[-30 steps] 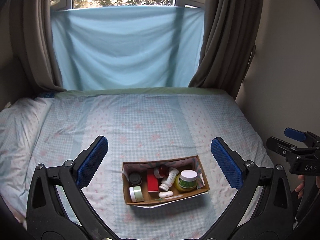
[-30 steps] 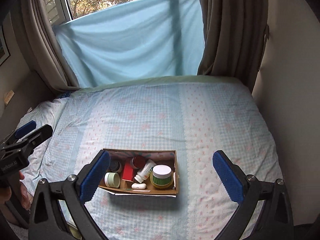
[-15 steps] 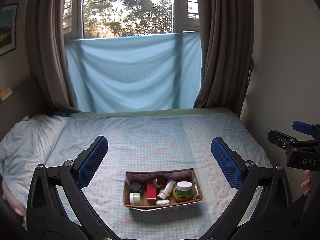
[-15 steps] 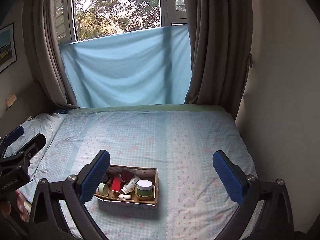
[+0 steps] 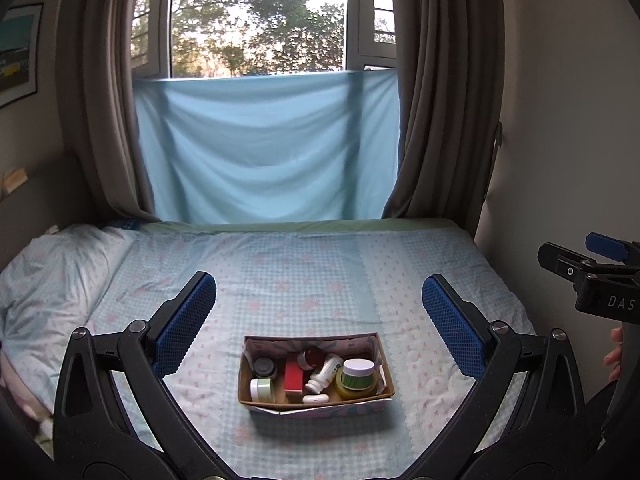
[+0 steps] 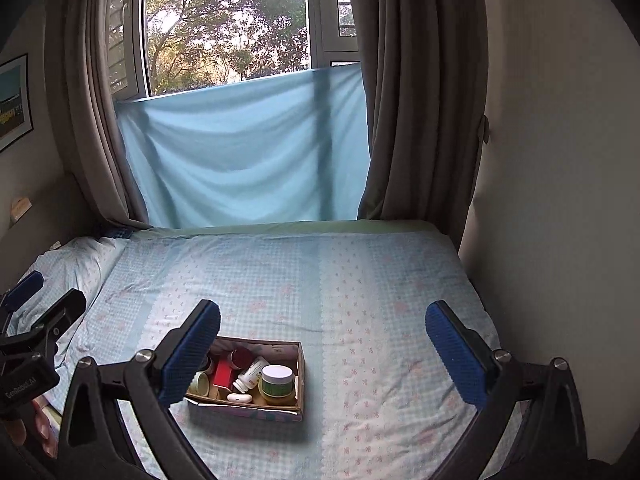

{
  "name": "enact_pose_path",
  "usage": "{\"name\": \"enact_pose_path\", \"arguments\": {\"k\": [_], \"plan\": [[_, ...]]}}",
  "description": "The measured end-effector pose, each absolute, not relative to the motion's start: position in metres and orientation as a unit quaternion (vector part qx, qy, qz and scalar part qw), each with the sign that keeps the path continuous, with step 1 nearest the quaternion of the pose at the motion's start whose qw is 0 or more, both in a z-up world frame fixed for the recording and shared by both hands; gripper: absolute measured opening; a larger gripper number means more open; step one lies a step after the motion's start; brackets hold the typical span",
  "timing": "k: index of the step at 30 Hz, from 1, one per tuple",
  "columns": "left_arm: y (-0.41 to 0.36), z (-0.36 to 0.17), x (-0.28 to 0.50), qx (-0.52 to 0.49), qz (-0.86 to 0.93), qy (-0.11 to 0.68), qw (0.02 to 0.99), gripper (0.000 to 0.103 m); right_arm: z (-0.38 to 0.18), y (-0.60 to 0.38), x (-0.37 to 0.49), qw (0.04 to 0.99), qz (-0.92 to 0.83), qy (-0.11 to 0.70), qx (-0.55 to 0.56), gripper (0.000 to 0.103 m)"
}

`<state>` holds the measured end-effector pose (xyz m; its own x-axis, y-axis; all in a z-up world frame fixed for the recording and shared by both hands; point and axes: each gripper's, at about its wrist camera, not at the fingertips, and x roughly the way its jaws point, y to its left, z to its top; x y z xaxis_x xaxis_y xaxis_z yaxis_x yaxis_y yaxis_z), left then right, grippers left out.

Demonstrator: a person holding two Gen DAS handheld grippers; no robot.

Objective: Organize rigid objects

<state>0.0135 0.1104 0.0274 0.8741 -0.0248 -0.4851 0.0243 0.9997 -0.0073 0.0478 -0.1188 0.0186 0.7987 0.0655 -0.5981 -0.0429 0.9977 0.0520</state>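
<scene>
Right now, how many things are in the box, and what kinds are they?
Jars: 4, namely black-lidded jar, pale green jar, dark red jar and big green jar with white lid
Bottles: 1, a white bottle lying down
Red boxes: 1, a red box
Small white cases: 1, a white case
Total: 7 in the cardboard box

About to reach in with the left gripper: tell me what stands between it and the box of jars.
Nothing visible does. The left gripper is open above bare bedsheet, and the cardboard box lies straight ahead between its fingers, its top open.
</scene>
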Motion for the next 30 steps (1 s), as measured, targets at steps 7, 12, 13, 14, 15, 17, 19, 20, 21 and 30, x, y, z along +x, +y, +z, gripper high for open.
{"name": "enact_pose_path", "arguments": {"k": [7, 12, 13, 14, 15, 17, 19, 20, 21, 30], "plan": [[0.1142, 0.0268, 0.0091, -0.007, -0.004, 0.249, 0.968, 0.103, 0.0205, -0.1167, 0.0437, 0.949, 0.029, 0.313, 0.011, 0.102], [0.1137, 0.0260, 0.0067, -0.005, -0.003, 0.247, 0.969, 0.103, 0.0213, -0.1166, 0.0411, 0.950, 0.026, 0.311, 0.010, 0.102], [0.1137, 0.0263, 0.0067, -0.004, -0.003, 0.247, 0.969, 0.103, 0.0215, -0.1164, 0.0410, 0.950, 0.025, 0.310, 0.010, 0.102], [0.1135, 0.0262, 0.0066, -0.004, -0.002, 0.246, 0.969, 0.103, 0.0218, -0.1163, 0.0406, 0.950, 0.024, 0.310, 0.010, 0.102], [0.1134, 0.0260, 0.0064, -0.004, -0.003, 0.246, 0.969, 0.103, 0.0222, -0.1161, 0.0405, 0.951, 0.023, 0.309, 0.010, 0.102], [0.1131, 0.0262, 0.0069, -0.003, -0.003, 0.245, 0.969, 0.103, 0.0228, -0.1156, 0.0401, 0.951, 0.022, 0.308, 0.010, 0.102], [0.1125, 0.0258, 0.0071, -0.004, -0.004, 0.245, 0.969, 0.103, 0.0232, -0.1155, 0.0404, 0.951, 0.021, 0.307, 0.010, 0.102], [0.1119, 0.0255, 0.0074, -0.003, -0.004, 0.245, 0.969, 0.103, 0.0232, -0.1152, 0.0404, 0.951, 0.020, 0.307, 0.009, 0.102], [0.1111, 0.0252, 0.0076, -0.002, -0.004, 0.245, 0.970, 0.103, 0.0233, -0.1148, 0.0406, 0.952, 0.020, 0.306, 0.008, 0.102], [0.1062, 0.0262, 0.0096, -0.002, -0.017, 0.242, 0.970, 0.103, 0.0255, -0.1189, 0.0465, 0.954, 0.013, 0.301, 0.007, 0.102]]}}
